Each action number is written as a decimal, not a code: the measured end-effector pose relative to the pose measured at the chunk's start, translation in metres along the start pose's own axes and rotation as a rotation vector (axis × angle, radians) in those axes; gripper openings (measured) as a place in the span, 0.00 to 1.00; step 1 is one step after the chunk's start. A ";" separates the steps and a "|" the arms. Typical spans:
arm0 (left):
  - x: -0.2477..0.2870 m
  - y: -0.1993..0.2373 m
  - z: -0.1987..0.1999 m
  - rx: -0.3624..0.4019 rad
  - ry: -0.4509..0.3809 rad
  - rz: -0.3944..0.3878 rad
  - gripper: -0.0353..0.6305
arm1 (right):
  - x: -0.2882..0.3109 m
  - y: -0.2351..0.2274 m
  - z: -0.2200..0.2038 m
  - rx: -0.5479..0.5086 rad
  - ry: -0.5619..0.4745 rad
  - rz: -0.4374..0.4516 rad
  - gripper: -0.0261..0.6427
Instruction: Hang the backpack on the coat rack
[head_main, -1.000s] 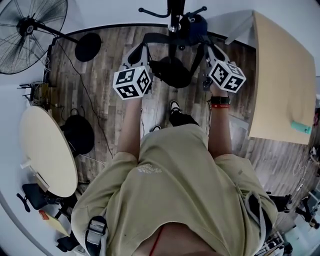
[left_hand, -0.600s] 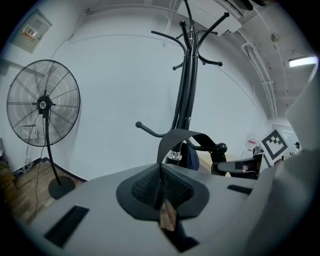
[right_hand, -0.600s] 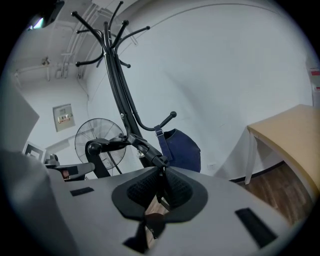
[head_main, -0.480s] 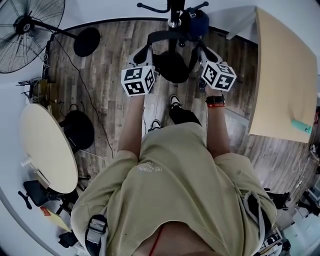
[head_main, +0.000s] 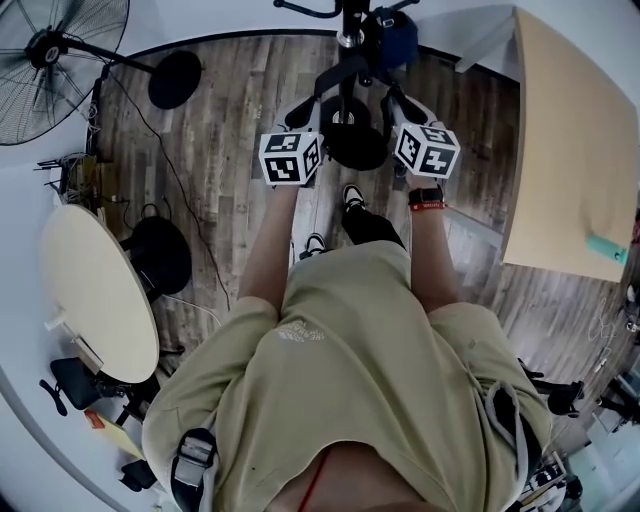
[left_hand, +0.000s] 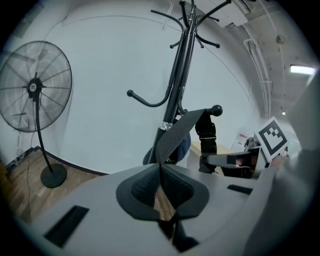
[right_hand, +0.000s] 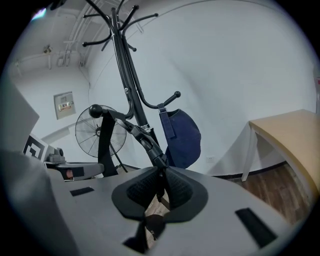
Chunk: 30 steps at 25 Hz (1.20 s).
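Here, both grippers present the backpack to the coat rack.

Left gripper: jaws clenched on a flat grey strap that climbs from the pads toward the pole. Right gripper: jaws likewise pinched tight on a dark strap length.

Both lengths rise to a knobbed hook tip on my side of the pole. Whether the webbing has passed over the knob I cannot tell.

In the head view the pack's dark body hangs between the two grippers, just in front of the pole. I judge the hanging step under way, not finished.

A blue bag occupies a hook to the right of the pole.

Hazards, as I read them:
- (a) Each length is held only by a narrow pinch, so the pack's weight could drag webbing through the pads on a jerky lift.
- (b) The strap could perch on the knob short of the crook and slide off once I let go.
- (c) Swinging the pack wide could knock the blue bag loose.
- (d) Pushing on the slender pole might rock the rack.
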<state>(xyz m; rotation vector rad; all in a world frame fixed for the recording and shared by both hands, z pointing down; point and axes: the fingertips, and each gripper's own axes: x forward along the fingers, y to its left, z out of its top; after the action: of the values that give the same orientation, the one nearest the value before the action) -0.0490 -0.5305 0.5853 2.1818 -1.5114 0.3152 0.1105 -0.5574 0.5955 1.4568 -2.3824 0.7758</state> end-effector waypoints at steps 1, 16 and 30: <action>0.002 -0.003 -0.004 -0.013 0.005 -0.018 0.09 | 0.002 0.003 -0.002 -0.001 0.004 0.005 0.11; 0.020 -0.038 -0.030 0.033 0.053 -0.102 0.09 | 0.019 0.028 -0.025 -0.004 0.047 0.038 0.11; -0.022 -0.038 -0.043 0.072 0.037 -0.093 0.09 | -0.016 0.042 -0.026 0.008 0.029 -0.006 0.15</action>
<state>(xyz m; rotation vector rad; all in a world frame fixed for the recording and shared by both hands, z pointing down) -0.0184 -0.4807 0.6037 2.2805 -1.3942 0.3825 0.0797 -0.5158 0.5965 1.4451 -2.3549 0.8003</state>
